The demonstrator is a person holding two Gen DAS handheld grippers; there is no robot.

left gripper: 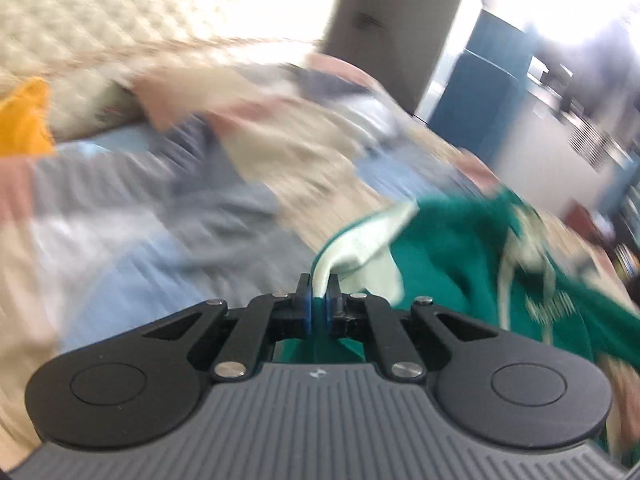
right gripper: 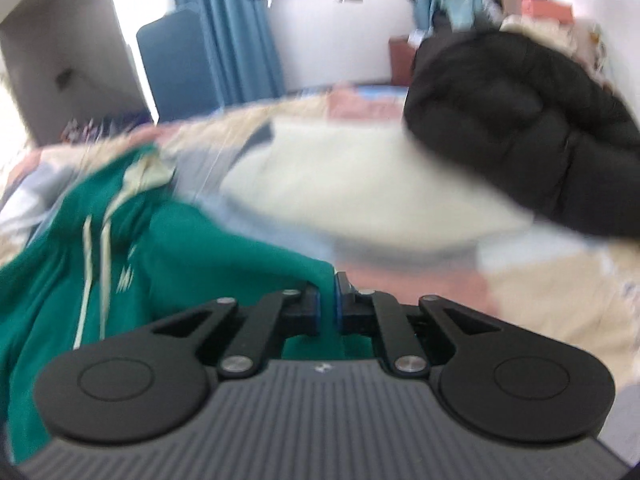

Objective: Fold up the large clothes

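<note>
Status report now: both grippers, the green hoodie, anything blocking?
Left gripper shut on green hoodie. Right gripper shut on it too. Black jacket lies clear, on the bed.

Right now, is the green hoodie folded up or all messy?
Messy. The green hoodie with cream drawstrings lies bunched and rumpled on the patchwork bedspread, one edge pinched in each claw.

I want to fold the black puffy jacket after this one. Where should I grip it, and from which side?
The black jacket lies bunched in a thick heap at the far right of the bed. Probably best is its lower near edge, where it overlaps the cream cloth: come in low from the front, since the padded bulk above looks too thick to pinch. Blur hides collar and sleeves.
</note>
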